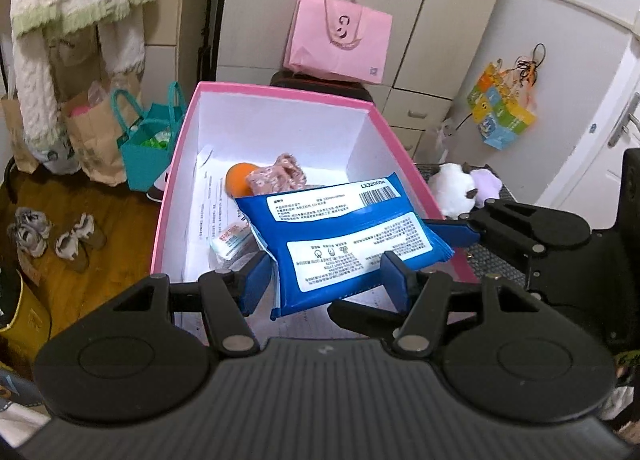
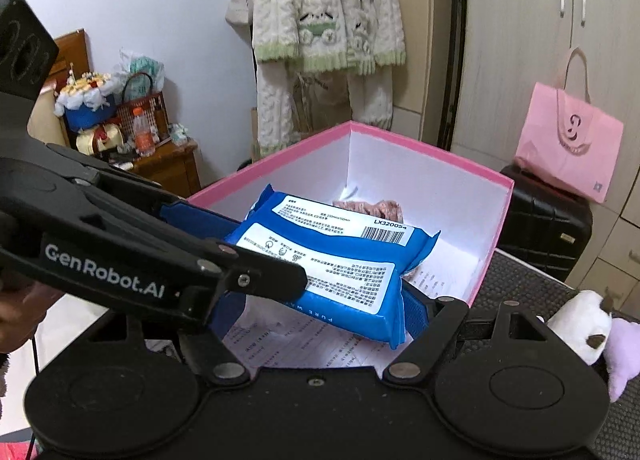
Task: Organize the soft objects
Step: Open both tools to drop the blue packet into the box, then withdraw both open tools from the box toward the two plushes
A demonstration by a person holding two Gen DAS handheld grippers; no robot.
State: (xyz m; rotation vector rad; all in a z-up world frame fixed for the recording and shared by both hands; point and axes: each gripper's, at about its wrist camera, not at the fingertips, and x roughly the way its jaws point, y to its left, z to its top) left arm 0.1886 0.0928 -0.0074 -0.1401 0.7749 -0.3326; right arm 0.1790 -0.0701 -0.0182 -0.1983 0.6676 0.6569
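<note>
Blue wipes pack: being carried over the pink box for stowing. Left hand-held gripper is pinching its near end; right hand-held gripper is clamping the other edge, sharing support.

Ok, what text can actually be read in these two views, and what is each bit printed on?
"LX320054": white barcode label on the blue plastic wipes pack.
"GenRobot.AI": side of the left claw, seen from the right wrist.
"PURE W...": pack's blue edge, cut off.
Small print on the pack labels and the paper sheets in the pink cardboard box: too small to read.
</note>
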